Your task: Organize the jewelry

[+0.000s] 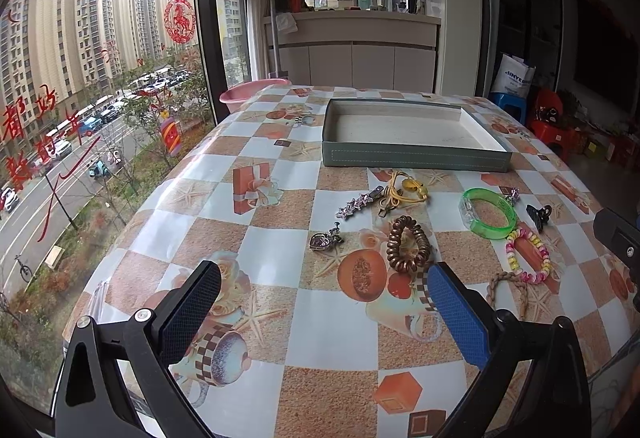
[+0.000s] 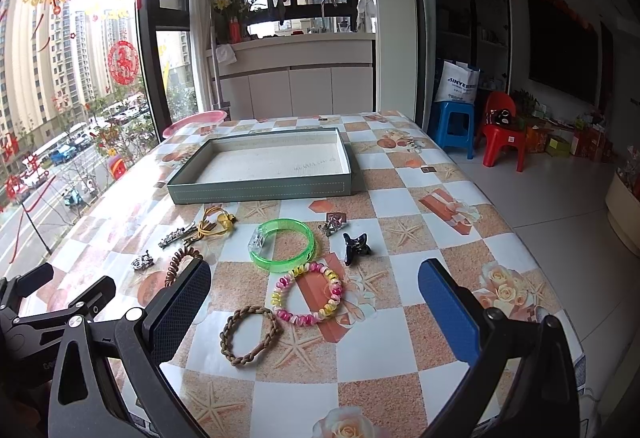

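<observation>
Both hand-held grippers, left hand-held gripper (image 1: 324, 302) and right hand-held gripper (image 2: 314, 302), hover spread, empty; pinch the pink bead bracelet (image 2: 307, 293) by one side, then carry it to the tray (image 2: 260, 186).

tray (image 2: 260, 188) behind bangle (image 2: 284, 244), braided band (image 2: 248, 336) nearest

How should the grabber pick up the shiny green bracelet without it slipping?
Judging by its pose, pinch the green bracelet across its band, one finger inside the ring and one outside, coming straight down from above. It lies flat on the table, so no side is raised to grab. The near edge looks easiest for the right gripper, which is open, though the pink-and-yellow coil bracelet crowds it.
</observation>
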Action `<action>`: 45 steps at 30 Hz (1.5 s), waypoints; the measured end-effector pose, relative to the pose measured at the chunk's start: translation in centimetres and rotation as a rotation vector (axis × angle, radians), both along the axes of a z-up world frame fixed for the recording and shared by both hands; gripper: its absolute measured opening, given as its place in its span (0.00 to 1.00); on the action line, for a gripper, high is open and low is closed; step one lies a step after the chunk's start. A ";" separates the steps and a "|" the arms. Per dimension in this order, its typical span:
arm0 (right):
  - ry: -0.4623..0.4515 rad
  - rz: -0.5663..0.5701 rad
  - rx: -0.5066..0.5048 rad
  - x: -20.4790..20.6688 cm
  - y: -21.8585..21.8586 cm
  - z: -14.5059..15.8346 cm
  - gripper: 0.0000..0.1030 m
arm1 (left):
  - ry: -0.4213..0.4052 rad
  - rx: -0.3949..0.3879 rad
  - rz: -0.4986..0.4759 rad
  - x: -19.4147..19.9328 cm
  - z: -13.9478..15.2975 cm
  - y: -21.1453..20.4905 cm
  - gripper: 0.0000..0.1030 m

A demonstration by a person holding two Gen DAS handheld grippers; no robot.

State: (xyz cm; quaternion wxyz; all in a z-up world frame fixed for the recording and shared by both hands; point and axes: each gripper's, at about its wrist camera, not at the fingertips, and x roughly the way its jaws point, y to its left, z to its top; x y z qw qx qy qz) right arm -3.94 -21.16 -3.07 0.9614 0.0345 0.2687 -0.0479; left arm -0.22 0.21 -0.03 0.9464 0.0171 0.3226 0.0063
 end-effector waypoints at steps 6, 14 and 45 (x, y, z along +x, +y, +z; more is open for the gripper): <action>-0.001 0.000 -0.001 0.0 0.0 0.0 1.00 | 0.002 0.002 -0.001 0.0 0.0 0.0 1.00; -0.002 0.000 0.001 -0.1 0.0 0.0 1.00 | 0.003 0.003 -0.002 -0.1 -0.1 -0.1 1.00; -0.003 0.001 0.002 -0.1 -0.1 0.0 1.00 | 0.015 0.001 -0.005 -0.1 -0.4 -0.2 1.00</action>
